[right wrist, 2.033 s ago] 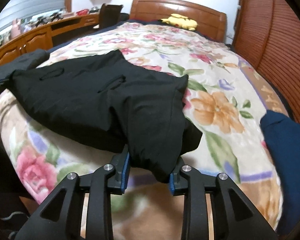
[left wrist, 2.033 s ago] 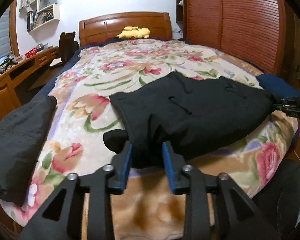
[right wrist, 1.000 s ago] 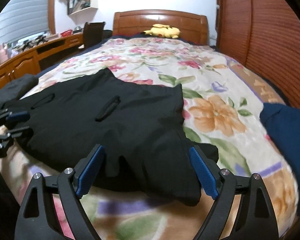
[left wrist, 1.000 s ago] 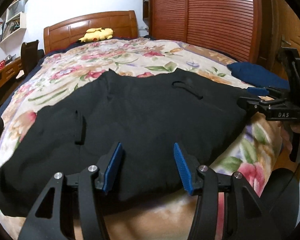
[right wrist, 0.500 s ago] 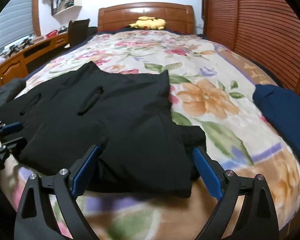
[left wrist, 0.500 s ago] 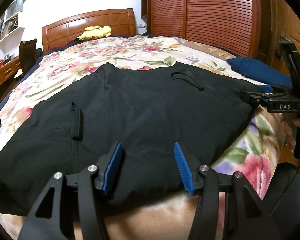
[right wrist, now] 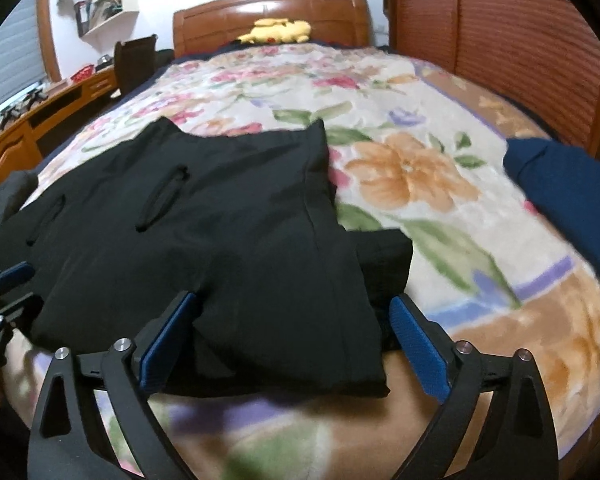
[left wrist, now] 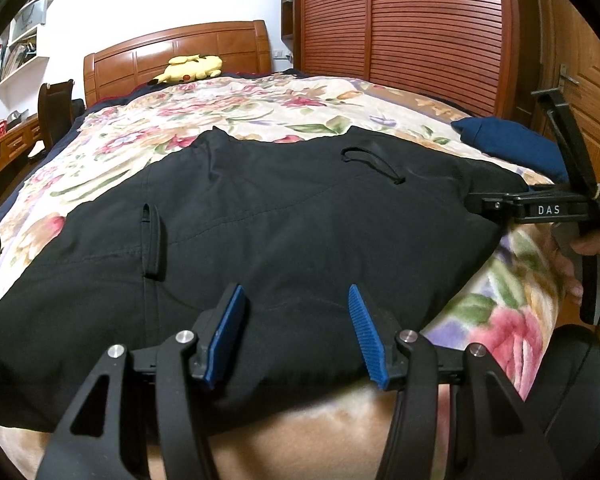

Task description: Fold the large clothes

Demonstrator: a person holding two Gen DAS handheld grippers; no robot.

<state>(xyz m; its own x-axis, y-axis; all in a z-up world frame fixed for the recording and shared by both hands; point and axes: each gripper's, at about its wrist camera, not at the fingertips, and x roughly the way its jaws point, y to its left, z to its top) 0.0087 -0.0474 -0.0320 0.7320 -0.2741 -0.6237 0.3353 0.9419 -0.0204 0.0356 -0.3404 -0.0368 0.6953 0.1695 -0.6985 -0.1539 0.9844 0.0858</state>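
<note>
A black garment point(left wrist: 300, 220) lies spread flat across the near end of a bed with a floral blanket point(left wrist: 496, 320). My left gripper point(left wrist: 296, 320) hovers over its near edge, jaws apart and pinching no cloth. In the right wrist view the same black garment point(right wrist: 220, 240) has its near right corner lying between the blue pads of my right gripper point(right wrist: 292, 340). Those jaws are opening wide and the pads stand clear of the cloth. The right gripper point(left wrist: 500, 204) also shows at the garment's right end, and the left gripper point(right wrist: 8, 280) at its left end.
A folded navy garment point(right wrist: 568, 192) lies on the bed to the right. Another dark garment point(right wrist: 4, 196) sits at the left edge. A yellow plush toy point(left wrist: 192, 68) rests by the wooden headboard point(left wrist: 172, 52). Slatted wardrobe doors point(left wrist: 420, 32) stand on the right, a desk point(right wrist: 32, 120) on the left.
Both grippers were shut on the garment's near corners two seconds ago and have let go. The garment now lies flat, and the right jaws have kept widening.
</note>
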